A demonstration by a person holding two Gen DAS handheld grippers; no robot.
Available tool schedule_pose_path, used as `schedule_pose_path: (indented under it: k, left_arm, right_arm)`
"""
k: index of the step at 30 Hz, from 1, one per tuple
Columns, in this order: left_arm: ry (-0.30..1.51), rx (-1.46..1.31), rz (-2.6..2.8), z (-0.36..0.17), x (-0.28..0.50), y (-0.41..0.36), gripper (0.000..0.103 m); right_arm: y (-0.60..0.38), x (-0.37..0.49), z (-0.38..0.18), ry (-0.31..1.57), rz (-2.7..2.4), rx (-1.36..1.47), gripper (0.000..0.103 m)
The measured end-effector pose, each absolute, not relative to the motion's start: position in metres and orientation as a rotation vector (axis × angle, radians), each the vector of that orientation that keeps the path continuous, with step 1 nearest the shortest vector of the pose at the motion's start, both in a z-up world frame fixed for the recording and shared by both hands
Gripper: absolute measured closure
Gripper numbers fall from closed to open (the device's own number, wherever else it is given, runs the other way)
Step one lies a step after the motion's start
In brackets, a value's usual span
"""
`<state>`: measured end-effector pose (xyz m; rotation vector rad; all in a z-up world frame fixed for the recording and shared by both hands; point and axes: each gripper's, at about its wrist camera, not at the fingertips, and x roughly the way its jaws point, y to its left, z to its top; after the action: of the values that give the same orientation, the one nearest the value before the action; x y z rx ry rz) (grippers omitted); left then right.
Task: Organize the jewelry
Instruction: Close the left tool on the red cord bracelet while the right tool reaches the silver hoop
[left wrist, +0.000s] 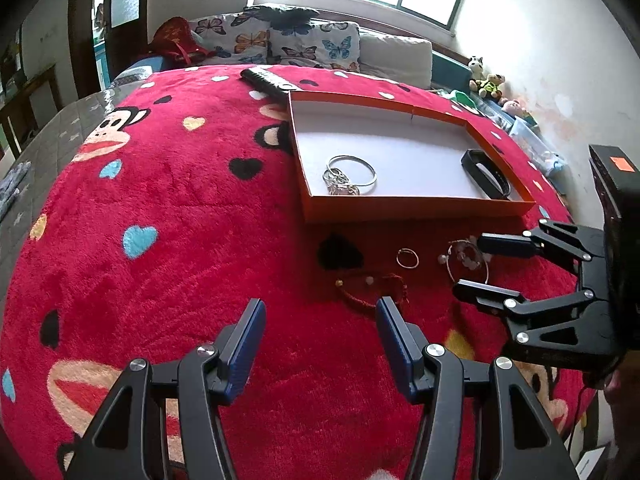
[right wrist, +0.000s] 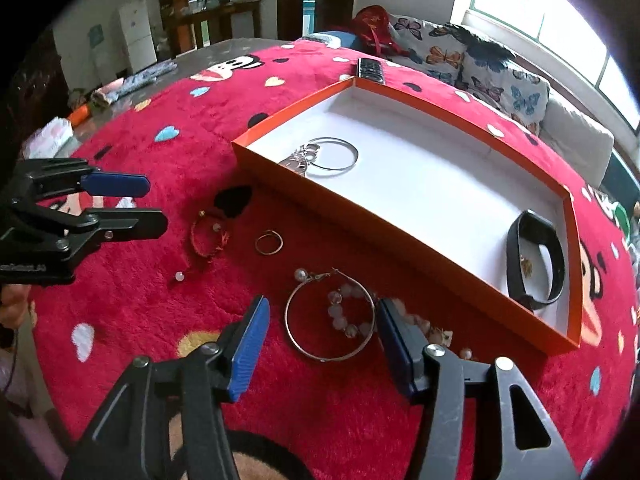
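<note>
The right gripper (right wrist: pixel 322 312) hangs with its blue-padded jaws spread wide, empty, straddling a thin silver bangle (right wrist: pixel 330 318) that lies flat on the red plush blanket (right wrist: pixel 120 300). A pale bead bracelet (right wrist: pixel 344 318) rests inside the bangle's ring. Just beyond lie a small gold ring (right wrist: pixel 269 242) and, to its left, a red cord bracelet (right wrist: pixel 208 236).

The left gripper (left wrist: pixel 320 312) is also wide open and empty, its tips near the red cord bracelet (left wrist: pixel 372 292).

Behind the loose pieces stands a shallow orange box (right wrist: pixel 400 232) with a white floor. Its near wall rises between the jewelry and the inside. It holds a silver bangle with a charm cluster (right wrist: pixel 326 158) in one corner and a black band (right wrist: pixel 536 260) at the far end. A remote control (right wrist: pixel 370 68) lies past the box.
</note>
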<state>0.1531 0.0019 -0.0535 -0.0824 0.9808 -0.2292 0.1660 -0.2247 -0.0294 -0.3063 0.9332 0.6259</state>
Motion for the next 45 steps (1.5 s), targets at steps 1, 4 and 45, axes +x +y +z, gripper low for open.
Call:
schedule_pose_path:
  k: [1, 4, 45]
  left_arm:
    - [0.981, -0.083, -0.234, -0.054, 0.152, 0.002, 0.042]
    - [0.981, -0.081, -0.249, -0.054, 0.15, 0.001, 0.042]
    - [1.015, -0.075, -0.327, -0.068, 0.174, -0.034, 0.042]
  right_arm:
    - [-0.223, 0.166, -0.03, 0.934, 0.624, -0.32, 0.042]
    - [-0.222, 0.166, -0.031, 0.933, 0.618, -0.338, 0.042]
    - [-0.247, 0.152, -0.033, 0.983, 0.74, -0.163, 0.048]
